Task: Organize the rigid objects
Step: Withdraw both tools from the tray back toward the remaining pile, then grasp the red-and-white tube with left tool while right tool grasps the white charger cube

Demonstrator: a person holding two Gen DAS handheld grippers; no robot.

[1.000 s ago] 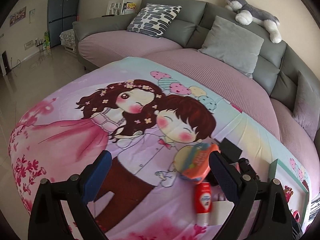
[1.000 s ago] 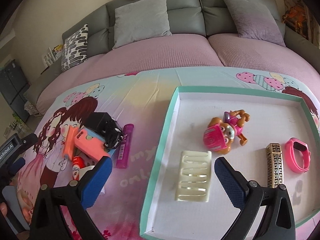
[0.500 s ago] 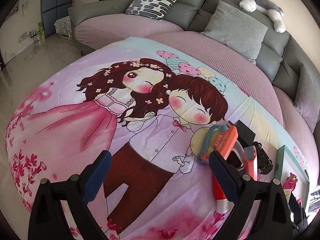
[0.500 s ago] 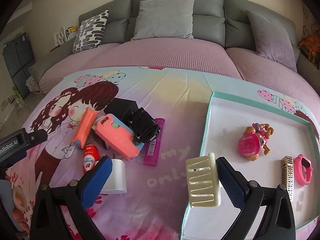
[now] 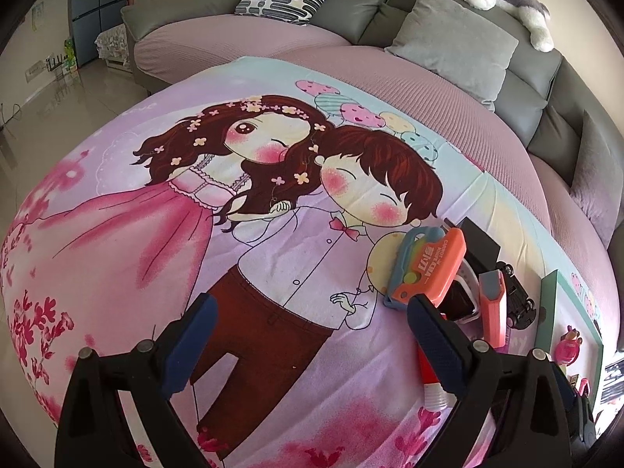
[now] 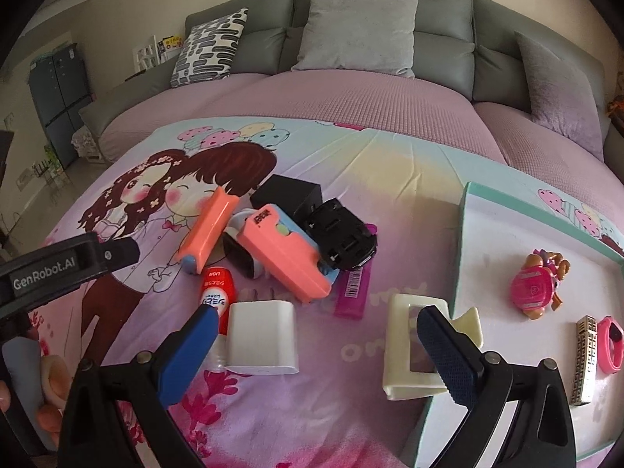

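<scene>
A pile of objects lies on the cartoon bedsheet: two orange staplers (image 6: 282,257) (image 6: 208,228), a black box (image 6: 286,193), a black toy car (image 6: 341,236), a purple stick (image 6: 353,290), a red tube (image 6: 216,286) and a white charger (image 6: 261,337). My right gripper (image 6: 318,351) is open and empty above the sheet, just right of the charger. A cream soap dish (image 6: 409,347) leans on the rim of the tray (image 6: 464,234) by its right finger. My left gripper (image 5: 312,335) is open and empty, left of the pile (image 5: 429,269).
The white tray holds a pink toy dog (image 6: 536,286), a gold bar (image 6: 585,355) and a pink watch band (image 6: 610,343). A grey sofa (image 6: 374,31) with cushions runs behind the bed. The left gripper's body (image 6: 58,263) shows at the left edge.
My right gripper has swung left from over the tray to the pile. The soap dish now hangs over the tray's rim. My left gripper's view has shifted, bringing the pile closer to its right finger.
</scene>
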